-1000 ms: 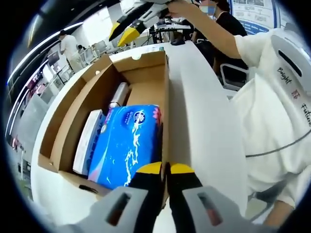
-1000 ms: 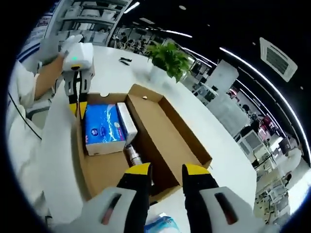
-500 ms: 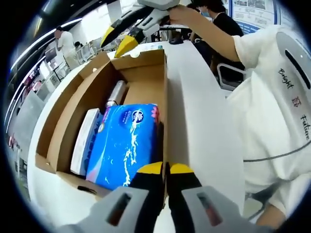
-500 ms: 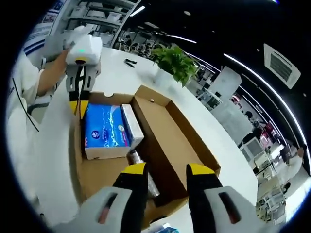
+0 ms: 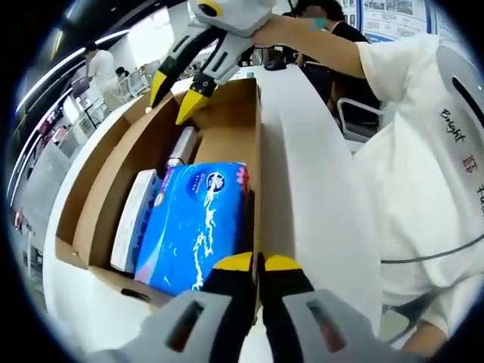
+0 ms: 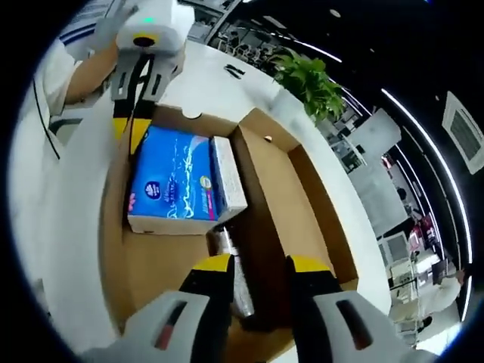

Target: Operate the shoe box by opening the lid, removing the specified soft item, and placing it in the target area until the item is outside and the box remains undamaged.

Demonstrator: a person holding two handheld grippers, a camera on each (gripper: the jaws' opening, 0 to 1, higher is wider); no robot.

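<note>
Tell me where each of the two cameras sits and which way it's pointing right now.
Left gripper view: rides the left tool, shut on the box wall, facing along the blue pack; a sleeve shows.
Right gripper view: rides the open right tool above the opposite end, looking down inside; a sleeve shows.
Shared: box, blue pack, metal cylinder, each other's tool.

1. The shoe box (image 5: 227, 128) is open on the white surface (image 5: 318, 197), brown cardboard, flaps out.
2. Inside it there's a blue tissue pack (image 5: 195, 223), a white box (image 5: 134, 219) right beside it, and a silvery tube-like thing (image 5: 181, 147) further in.
3. The left gripper (image 5: 259, 265) has its yellow-tipped jaws pinched together on the box's side wall, next to the tissue pack.
4. The right gripper (image 5: 180, 92) hangs over the far end of the box, jaws apart.
5. A person in a white shirt (image 5: 423, 174) stands beside the surface.
</note>
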